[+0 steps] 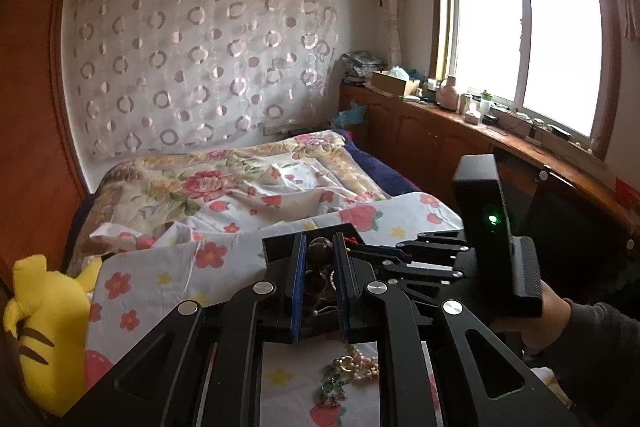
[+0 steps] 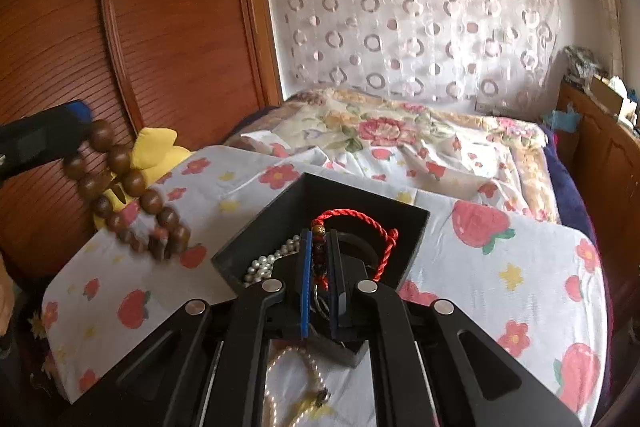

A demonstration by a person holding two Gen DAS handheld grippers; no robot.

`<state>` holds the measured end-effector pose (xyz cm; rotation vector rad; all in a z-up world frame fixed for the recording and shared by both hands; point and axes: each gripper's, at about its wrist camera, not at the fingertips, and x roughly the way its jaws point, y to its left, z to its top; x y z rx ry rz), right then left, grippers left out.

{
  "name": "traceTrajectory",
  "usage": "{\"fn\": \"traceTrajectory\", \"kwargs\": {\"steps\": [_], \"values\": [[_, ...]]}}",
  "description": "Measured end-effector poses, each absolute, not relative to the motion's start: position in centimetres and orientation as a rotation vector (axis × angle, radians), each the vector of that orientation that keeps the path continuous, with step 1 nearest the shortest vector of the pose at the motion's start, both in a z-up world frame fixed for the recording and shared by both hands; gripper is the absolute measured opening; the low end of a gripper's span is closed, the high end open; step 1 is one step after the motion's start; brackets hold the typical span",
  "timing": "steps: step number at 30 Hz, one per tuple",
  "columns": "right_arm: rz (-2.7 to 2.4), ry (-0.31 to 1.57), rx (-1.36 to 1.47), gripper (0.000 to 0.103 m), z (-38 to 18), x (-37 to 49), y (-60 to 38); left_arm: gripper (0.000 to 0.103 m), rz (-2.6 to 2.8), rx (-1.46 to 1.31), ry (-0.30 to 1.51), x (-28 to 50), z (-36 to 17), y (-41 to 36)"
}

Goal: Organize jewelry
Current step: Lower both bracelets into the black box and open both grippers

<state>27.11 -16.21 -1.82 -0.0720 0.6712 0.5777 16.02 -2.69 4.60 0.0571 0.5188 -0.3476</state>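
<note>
Both tools (image 1: 319,259) (image 2: 319,267) clamped — beads (image 1: 319,251), red cord (image 2: 352,227).

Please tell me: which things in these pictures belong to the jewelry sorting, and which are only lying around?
Belong to the job:
- left gripper shut on brown wooden bead string
- right gripper shut on red twisted cord bracelet
- black square box
- white pearl strand inside it
- pink pearl strand on the sheet

Just lying about:
- yellow plush toy
- flowered quilt
- windowsill clutter
</note>
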Motion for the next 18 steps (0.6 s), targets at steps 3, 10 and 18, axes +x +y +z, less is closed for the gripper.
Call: {"fn": "traceTrajectory", "kwargs": {"steps": [3,10,18], "values": [[0.559,0.687,-0.086,0.009,-2.3,28.2,-15.6,0.012,-0.339,0.054,0.529,16.6,4.1,-2.4],[0.536,0.7,-0.078,0.021,-2.3,29.0,-15.7,0.012,-0.322,0.047,0.558,17.9,2.9,-2.0],[0.512,0.695,-0.058,0.026,-2.0,28.9,-17.5,0.012,-0.313,0.029,0.602,20.5,1.7,-1.7]]}}
